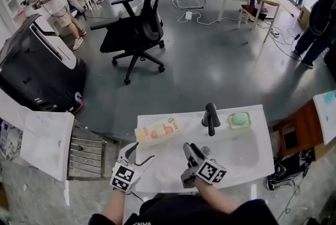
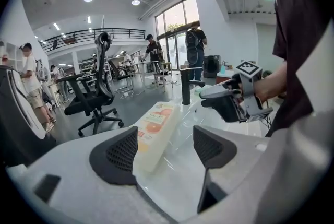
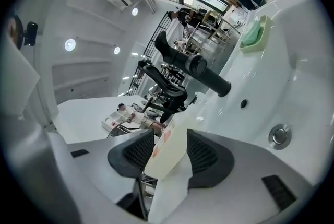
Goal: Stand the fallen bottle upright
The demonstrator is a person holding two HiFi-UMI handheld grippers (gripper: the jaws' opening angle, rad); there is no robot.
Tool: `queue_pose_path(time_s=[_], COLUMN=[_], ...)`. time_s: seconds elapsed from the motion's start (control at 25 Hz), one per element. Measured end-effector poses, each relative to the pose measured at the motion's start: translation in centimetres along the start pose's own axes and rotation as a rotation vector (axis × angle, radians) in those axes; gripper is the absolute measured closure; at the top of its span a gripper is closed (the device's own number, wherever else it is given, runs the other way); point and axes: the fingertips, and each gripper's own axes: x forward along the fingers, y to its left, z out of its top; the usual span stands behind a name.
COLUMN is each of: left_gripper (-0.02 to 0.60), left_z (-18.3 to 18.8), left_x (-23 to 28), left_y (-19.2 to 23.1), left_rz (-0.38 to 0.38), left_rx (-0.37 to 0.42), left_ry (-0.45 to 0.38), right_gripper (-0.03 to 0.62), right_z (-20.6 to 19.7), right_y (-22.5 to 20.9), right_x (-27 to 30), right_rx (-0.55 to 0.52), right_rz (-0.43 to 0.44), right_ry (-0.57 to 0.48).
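With the left gripper and right gripper both spread and empty, the lying bottle could be pushed rightward into the basin if clamped off-centre.

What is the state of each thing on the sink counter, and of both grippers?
bottle: lying on its side on the counter, not yet upright.
faucet: no water seen running.
soap: resting in its dish.
left gripper: jaws apart, empty.
right gripper: jaws apart, bottle lined up ahead, not gripped.
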Motion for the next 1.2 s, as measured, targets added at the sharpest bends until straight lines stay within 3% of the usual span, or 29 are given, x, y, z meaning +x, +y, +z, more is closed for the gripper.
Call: queue_pose_path(time_s=[0.48,0.72,0.96,1.2], left_gripper=[0.219,0.196,0.172,0.161], left_z=[-3.0,-3.9,-4.4,-4.2], left_x=[4.7,6.8,8.0,8.5], left_y=[3.4,4.1,4.7,4.4], left_rz=[-0.2,-0.256,-0.311,-0.335], left_rx=[0.174,0.275,0.293,0.346], left_ry=[0.123,0.189,0.216,0.222], right_gripper=[0.383,0.373,0.358,0.353], right_z=[2.7,3.9,4.0,4.7], right_y=[-2.6,-3.8,-5.1,-5.3], right_x=[6.7,8.7,10.3,11.2], right_rx=[0.063,0.057,0.116,0.083], right_rz=[-0.211,-0.259,-0.258,-0.265], right_ry=[-0.162,-0.153,-0.14,-0.131])
